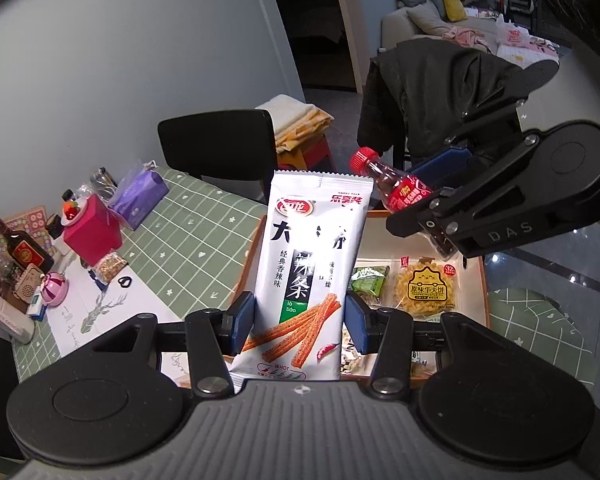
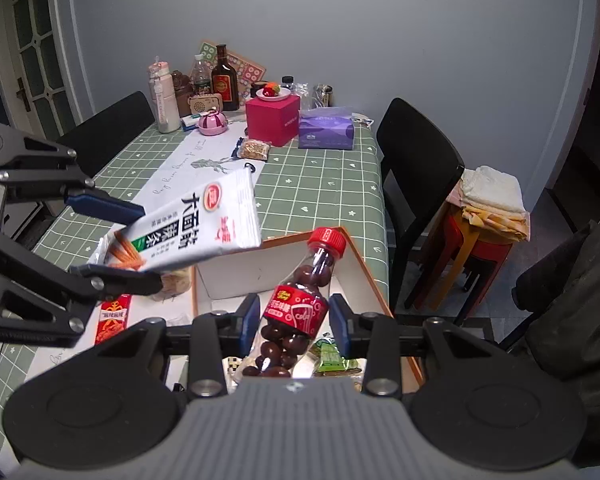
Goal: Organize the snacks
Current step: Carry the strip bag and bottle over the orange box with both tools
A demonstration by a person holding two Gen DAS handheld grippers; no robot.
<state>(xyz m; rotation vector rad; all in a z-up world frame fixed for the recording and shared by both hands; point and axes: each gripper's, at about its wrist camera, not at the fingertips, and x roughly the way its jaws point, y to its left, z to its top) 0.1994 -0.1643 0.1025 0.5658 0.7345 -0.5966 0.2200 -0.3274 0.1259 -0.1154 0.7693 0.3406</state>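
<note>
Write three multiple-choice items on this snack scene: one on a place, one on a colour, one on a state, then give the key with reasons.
1. Where does the purple tissue pack lie?
A. inside the white box
B. on the green checked tablecloth beside the red box
C. on the black chair

2. What colour is the cap of the candy bottle?
A. red
B. blue
C. white

3. What is the state of the left hand-held gripper?
A. open and empty
B. shut on the candy bottle
C. shut on the spicy strip packet

Key:
1 B, it sits on the tablecloth next to the red box.
2 A, the cap shows red in both views.
3 C, its blue pads clamp the spicy strip packet; the right hand-held gripper holds the bottle.
</note>
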